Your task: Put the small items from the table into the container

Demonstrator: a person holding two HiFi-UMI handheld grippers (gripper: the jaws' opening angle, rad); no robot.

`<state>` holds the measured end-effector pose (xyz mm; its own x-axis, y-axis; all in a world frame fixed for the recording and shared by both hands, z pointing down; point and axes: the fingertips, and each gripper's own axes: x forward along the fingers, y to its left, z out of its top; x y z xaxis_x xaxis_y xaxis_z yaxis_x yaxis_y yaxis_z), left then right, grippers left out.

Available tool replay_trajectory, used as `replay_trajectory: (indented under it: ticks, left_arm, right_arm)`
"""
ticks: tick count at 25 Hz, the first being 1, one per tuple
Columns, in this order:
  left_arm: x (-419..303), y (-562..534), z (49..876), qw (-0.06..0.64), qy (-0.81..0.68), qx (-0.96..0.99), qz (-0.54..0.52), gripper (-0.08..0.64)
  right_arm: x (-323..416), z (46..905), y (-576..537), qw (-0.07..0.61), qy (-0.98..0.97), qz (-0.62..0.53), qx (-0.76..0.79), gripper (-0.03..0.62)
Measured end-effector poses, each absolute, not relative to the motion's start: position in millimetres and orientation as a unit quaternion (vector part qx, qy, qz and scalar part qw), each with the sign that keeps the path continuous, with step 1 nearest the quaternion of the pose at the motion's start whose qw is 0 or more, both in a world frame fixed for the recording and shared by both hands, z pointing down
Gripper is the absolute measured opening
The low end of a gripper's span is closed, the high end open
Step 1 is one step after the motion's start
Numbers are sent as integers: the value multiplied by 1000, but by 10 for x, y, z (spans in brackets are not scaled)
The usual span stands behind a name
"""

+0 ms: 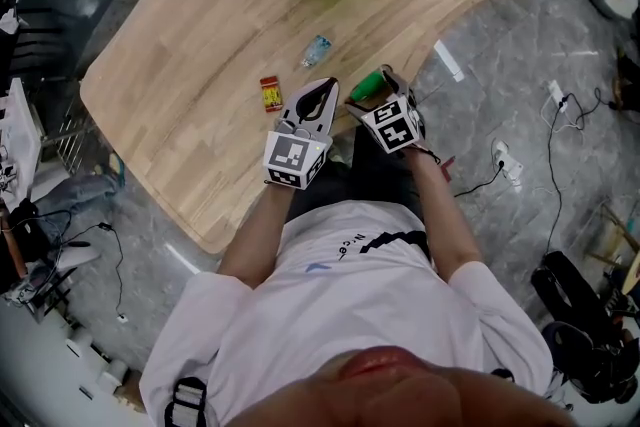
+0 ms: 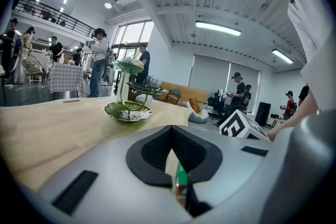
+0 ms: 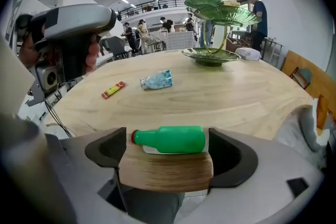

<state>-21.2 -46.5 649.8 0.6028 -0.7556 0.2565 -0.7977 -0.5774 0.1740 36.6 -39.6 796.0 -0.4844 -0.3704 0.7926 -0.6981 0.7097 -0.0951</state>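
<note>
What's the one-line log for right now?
left gripper: shut, empty | right gripper: open, fingers either side of green bottle | green bottle: lying at table edge

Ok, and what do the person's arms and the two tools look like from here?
The left tool and right tool share a light grey shell with black lining at the jaws. Each carries a white cube of black square markers, left and right. The person wears a white short-sleeved T-shirt with small dark print.
</note>
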Motion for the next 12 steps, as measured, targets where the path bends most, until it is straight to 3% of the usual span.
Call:
replay_trajectory:
  ticks: [12]
  left_arm:
    - [-228,-502,6490,140,-443,882,79,8]
  right_arm:
    - [405,7982,-451,403,-830,216,319,440]
